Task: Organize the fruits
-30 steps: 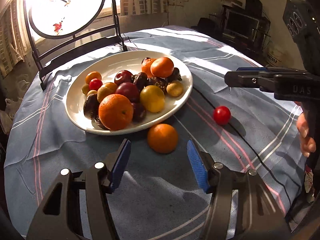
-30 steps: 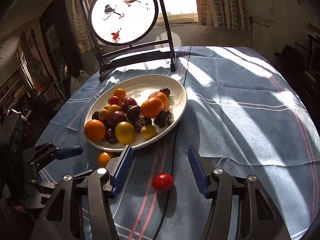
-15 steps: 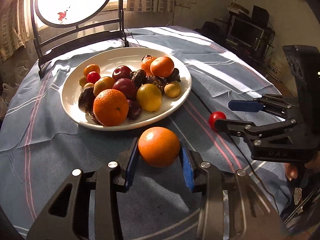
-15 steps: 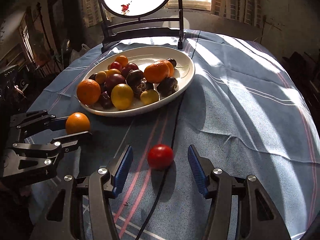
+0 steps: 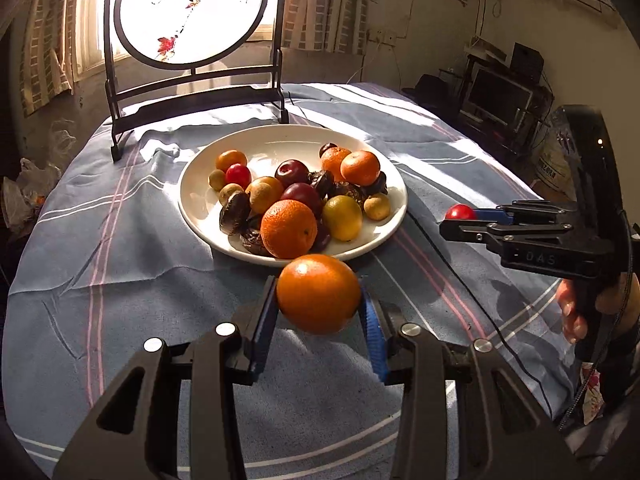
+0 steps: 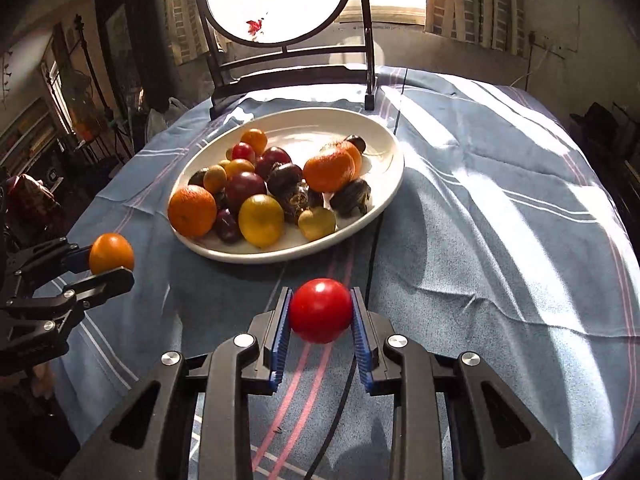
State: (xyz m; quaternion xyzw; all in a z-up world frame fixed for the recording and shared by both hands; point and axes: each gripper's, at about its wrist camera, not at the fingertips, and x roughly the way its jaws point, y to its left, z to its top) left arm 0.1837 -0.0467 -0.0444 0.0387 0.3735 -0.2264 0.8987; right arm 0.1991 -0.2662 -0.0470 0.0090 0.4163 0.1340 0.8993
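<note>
While the white plate of mixed fruit sits on the blue striped tablecloth, your left gripper is clamped on an orange just short of the plate's near rim. Your right gripper, its jaws having just closed, pinches a red tomato above the cloth.

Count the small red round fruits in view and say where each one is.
2. One red fruit is clamped in the right gripper over the cloth; the other lies at the plate's far left among the pile. More may be hidden underneath.
</note>
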